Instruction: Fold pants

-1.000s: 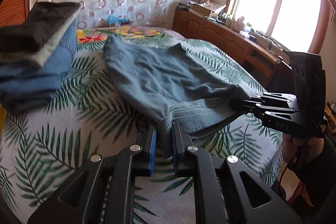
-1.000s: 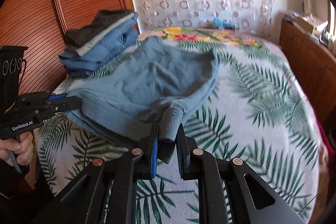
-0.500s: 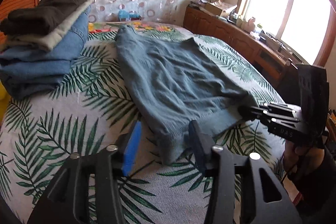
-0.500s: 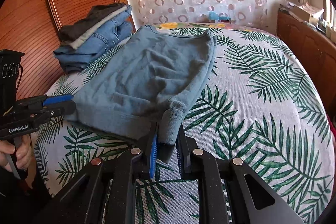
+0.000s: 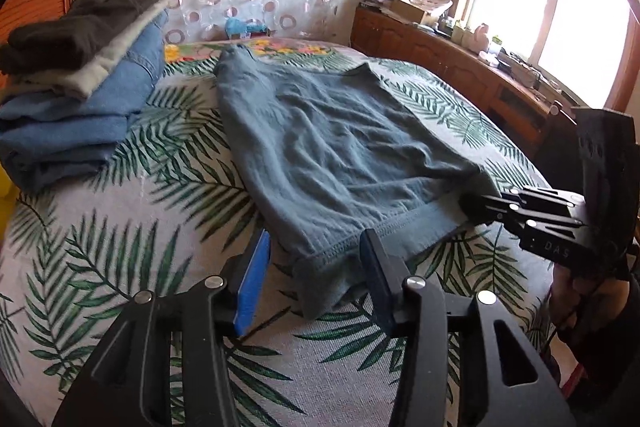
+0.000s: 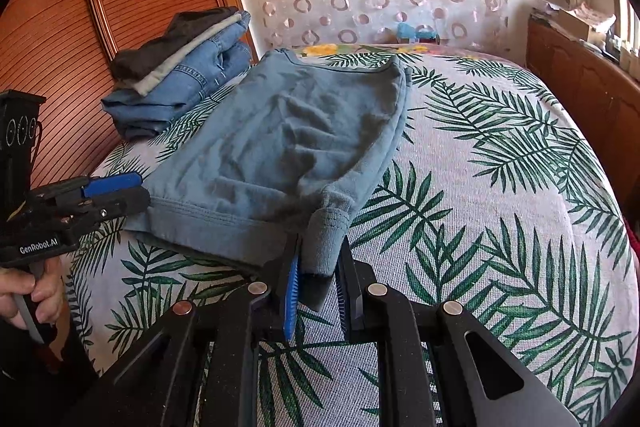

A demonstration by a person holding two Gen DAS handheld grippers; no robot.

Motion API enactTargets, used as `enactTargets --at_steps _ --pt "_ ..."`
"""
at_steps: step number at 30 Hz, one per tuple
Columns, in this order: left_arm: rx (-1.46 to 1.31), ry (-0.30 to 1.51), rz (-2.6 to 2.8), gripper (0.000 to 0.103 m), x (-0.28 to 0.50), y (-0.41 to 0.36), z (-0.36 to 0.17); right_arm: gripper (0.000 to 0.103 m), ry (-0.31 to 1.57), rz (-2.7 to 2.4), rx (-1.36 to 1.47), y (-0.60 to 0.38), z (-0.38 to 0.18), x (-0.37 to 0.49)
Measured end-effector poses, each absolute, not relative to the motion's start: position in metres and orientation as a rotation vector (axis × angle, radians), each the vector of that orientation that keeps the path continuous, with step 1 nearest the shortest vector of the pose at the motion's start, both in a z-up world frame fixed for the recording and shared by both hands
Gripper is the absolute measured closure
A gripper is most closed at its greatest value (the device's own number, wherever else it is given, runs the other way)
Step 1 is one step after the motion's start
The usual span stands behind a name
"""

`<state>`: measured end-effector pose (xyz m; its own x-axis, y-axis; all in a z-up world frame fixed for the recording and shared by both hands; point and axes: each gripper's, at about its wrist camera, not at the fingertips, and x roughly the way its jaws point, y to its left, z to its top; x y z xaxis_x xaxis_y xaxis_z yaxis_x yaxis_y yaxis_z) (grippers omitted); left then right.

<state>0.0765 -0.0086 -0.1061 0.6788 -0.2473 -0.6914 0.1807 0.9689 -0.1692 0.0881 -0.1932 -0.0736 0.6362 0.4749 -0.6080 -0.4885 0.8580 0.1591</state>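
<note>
pants [image 5: 340,155]: blue, folded flat on the bed [image 5: 120,227], near hem between and just ahead of both sets of fingers. left gripper [image 5: 316,267]: fingers have just been opening, part open, cloth between them but not pinched. right gripper [image 6: 316,279]: fingers nearly closed, apparently pinching a hem corner. risk: lifting one-sided would drag and undo the fold.
</note>
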Motion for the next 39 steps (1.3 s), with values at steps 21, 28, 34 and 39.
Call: enactTargets --at_steps 21,28,34,39 --pt "-0.119 0.744 -0.307 0.09 0.064 -0.013 -0.093 0.088 0.671 0.57 -0.03 -0.195 -0.066 0.08" --pt "-0.129 0.666 -0.343 0.09 0.041 -0.008 -0.061 0.088 0.622 0.601 -0.008 -0.206 -0.045 0.056" --pt "-0.122 0.631 -0.357 0.09 0.028 -0.006 -0.047 0.088 0.585 0.612 -0.024 -0.214 -0.032 0.032" --pt "-0.113 0.612 -0.368 0.09 0.021 -0.008 -0.04 0.088 0.564 0.617 -0.025 -0.22 -0.025 0.019"
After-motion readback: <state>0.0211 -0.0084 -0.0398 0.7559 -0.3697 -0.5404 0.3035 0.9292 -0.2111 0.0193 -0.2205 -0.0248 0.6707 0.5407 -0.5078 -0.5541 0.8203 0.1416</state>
